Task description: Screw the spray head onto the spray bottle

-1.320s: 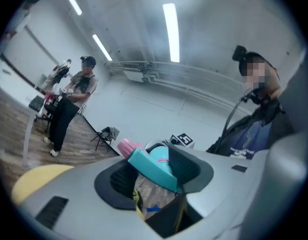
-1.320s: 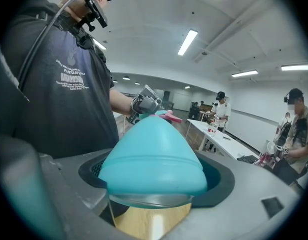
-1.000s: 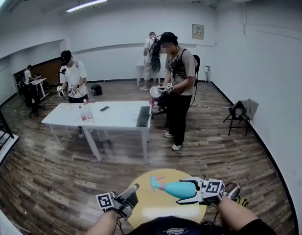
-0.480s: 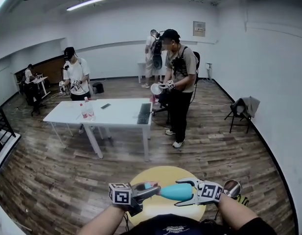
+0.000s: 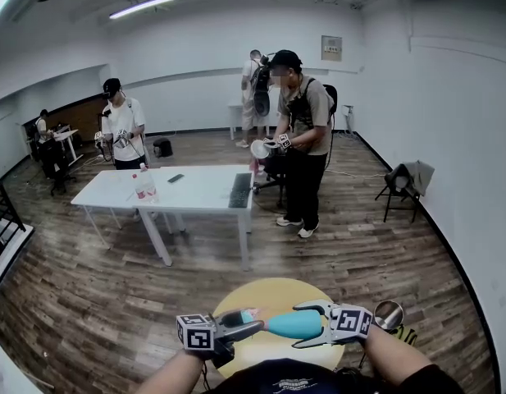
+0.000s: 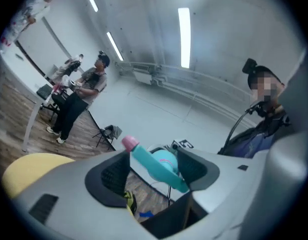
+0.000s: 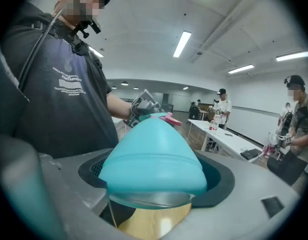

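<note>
Room: white walls, wood-plank floor (image 5: 88,302), ceiling strip lights. 1 long white table (image 5: 203,189) stands well beyond both grippers, with 4 people (image 5: 302,138) standing near and behind it.

Surface: 1 round yellow table (image 5: 277,290), directly below both grippers.

Item 1: right gripper (image 5: 306,327). Its 2 jaws are spread wide and clamped on the fat body of the teal spray bottle (image 7: 154,159). The bottle is held level, neck pointing out from these jaws toward the left gripper (image 5: 248,322).

Item 2: left gripper. Jaws opening. The teal spray head (image 6: 156,166), pink at its nozzle tip, lies slantwise between the 2 pads, close against 1, with a gap at the other. It sits at the bottle's neck end, straight ahead of the right gripper's jaws.
</note>
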`<action>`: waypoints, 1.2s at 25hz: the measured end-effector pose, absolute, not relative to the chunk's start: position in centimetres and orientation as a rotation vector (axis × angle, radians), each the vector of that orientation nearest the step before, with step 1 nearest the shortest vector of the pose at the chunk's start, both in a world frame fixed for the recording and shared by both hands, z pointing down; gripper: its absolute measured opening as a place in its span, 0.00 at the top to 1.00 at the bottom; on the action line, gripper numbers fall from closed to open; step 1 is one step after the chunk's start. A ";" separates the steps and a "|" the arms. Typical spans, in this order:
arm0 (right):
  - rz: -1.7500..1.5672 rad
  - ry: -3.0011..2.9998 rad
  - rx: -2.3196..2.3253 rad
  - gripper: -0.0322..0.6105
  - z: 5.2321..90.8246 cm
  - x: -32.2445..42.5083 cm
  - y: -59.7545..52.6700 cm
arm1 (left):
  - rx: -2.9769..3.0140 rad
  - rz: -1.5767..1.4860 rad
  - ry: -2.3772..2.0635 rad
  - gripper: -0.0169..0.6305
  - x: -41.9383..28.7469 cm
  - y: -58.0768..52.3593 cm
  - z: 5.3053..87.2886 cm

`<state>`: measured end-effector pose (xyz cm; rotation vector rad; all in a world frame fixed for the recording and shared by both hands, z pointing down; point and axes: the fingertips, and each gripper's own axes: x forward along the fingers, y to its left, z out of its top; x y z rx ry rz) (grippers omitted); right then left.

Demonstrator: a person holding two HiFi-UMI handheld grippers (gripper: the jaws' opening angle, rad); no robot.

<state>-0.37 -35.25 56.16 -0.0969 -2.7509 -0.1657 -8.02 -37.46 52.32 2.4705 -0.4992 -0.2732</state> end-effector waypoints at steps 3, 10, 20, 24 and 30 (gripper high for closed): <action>-0.023 -2.830 0.031 0.23 56.1 1.3 -37.8 | 2.198 -0.734 -0.652 0.41 -17.0 -38.9 52.0; -0.047 -2.808 0.093 0.23 56.5 2.6 -39.4 | 2.155 -0.760 -0.727 0.41 -21.7 -38.8 52.7; -0.226 -2.732 -0.085 0.23 56.1 -0.8 -35.0 | 2.673 -0.006 -0.392 0.57 -4.7 -36.1 52.6; -0.211 -2.694 -0.104 0.23 57.7 0.6 -34.3 | 2.734 0.066 -0.382 0.57 -3.3 -35.0 54.2; -0.068 -2.772 -0.131 0.23 57.1 -0.2 -34.5 | 2.540 -0.154 -0.424 0.53 -5.5 -36.2 53.8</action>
